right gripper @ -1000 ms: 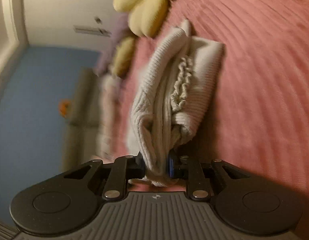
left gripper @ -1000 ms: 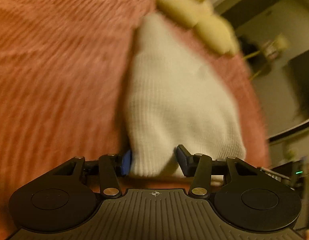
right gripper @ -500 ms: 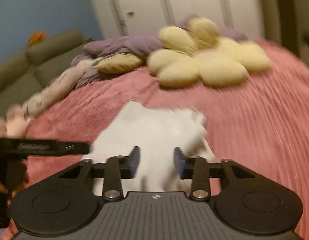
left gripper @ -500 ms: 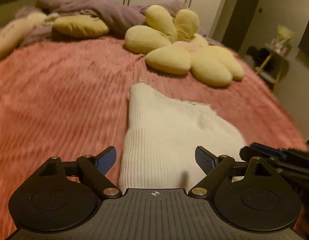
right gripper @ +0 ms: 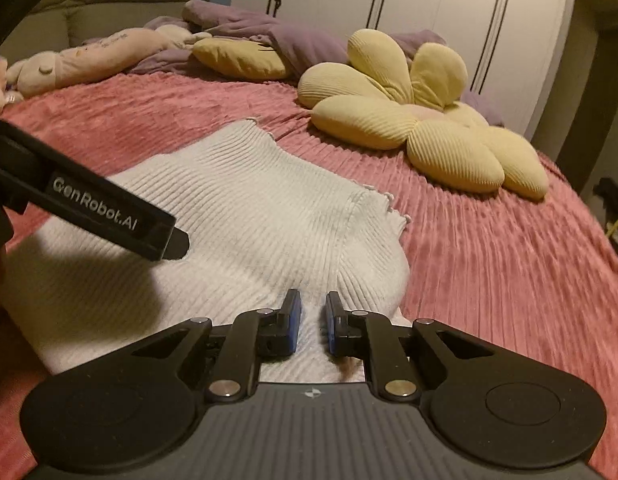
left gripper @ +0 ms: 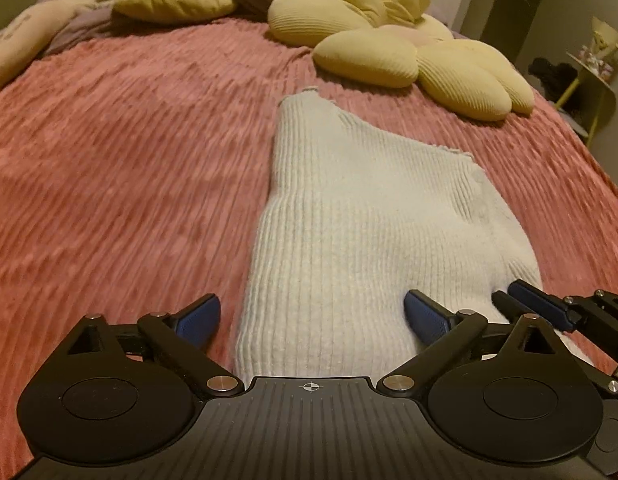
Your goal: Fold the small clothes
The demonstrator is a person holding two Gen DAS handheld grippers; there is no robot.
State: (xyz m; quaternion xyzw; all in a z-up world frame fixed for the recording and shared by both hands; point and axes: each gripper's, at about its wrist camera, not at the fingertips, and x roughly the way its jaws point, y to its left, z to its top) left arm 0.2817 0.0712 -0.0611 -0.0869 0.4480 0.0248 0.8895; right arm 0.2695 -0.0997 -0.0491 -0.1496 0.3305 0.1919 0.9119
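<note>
Where a second earlier both tools had pinched the bunched cream ribbed-knit garment and carried it over the bed, it now lay let go and flat on the pink ribbed bedspread [left gripper: 129,168], folded to a narrow panel. The cream ribbed-knit garment [left gripper: 361,216] sat toward the middle of the bed, its frilled far edge pointing at the pale yellow flower-shaped cushion [left gripper: 405,52] near the headboard end, its near edge under both tools.

The left tool [left gripper: 311,316] was opening, its blue pads spread about as wide as they go, one over bare bedspread just off the garment's left edge and one over the knit; nothing was between them but the cloth lying below, ungripped. The right tool [right gripper: 311,326] was closing, its pads nearly together with a thin gap, above the garment's near right corner; it held nothing that I could see.

I judged that one fold had been laid down and released, so the next step would be another fold or smoothing.

White lettering on the left tool's side, in the right wrist view, read "GenRobot.AI" [right gripper: 95,210].
</note>
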